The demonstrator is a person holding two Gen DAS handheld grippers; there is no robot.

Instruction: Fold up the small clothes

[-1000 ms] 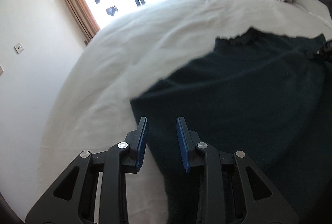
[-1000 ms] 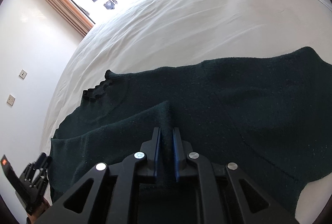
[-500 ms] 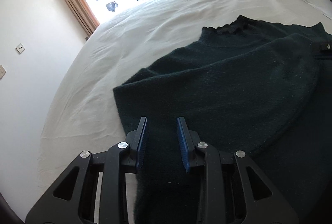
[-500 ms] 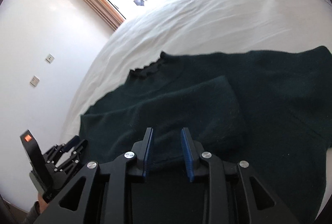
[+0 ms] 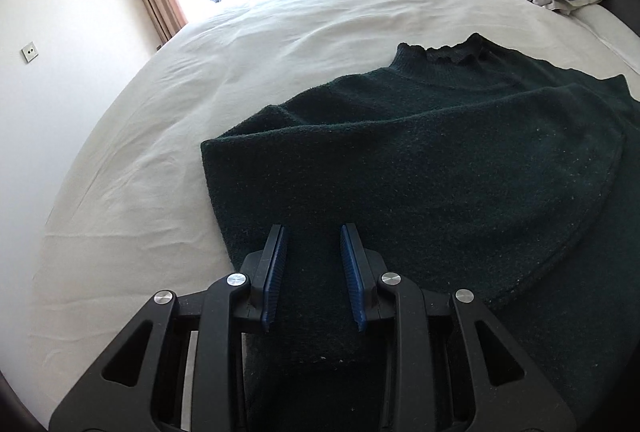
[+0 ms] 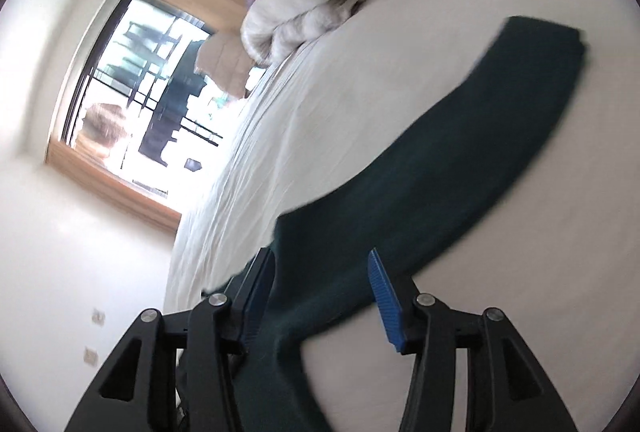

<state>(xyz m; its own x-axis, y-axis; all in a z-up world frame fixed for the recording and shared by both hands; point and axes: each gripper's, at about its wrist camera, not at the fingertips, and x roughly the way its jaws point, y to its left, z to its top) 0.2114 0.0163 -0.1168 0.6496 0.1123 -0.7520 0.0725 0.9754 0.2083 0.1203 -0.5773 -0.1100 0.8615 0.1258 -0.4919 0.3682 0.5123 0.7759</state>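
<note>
A: Where does the sweater point(image 5: 440, 167) sit now?

B: In the left wrist view it fills the centre and right of the frame, spread on the white bed point(image 5: 200, 79), its frilled collar toward the upper right. One sleeve lies folded across the body, its hem curving down the right side. A second ago that sleeve was pinched in the right gripper; half a second ago it was already lying there.

A: And the right gripper point(image 6: 320, 296)?

B: Its jaws are opening, with a wide gap between the blue pads. It has swung away: its view is tilted and smeared, the window point(image 6: 132, 91) at the left of the frame, the other sleeve running from lower centre to the upper right. That sleeve passes between the fingers, but I think the pads are not pressing on it; the blur makes this hard to confirm.

A: The left gripper point(image 5: 314, 274)?

B: It has barely moved. Its jaws stand slightly apart over the sweater's near edge at the bottom of the frame, fabric beneath them, nothing pinched.

A: So, for the fold?

B: One sleeve is in. The outstretched one looks like the next to bring across.
</note>
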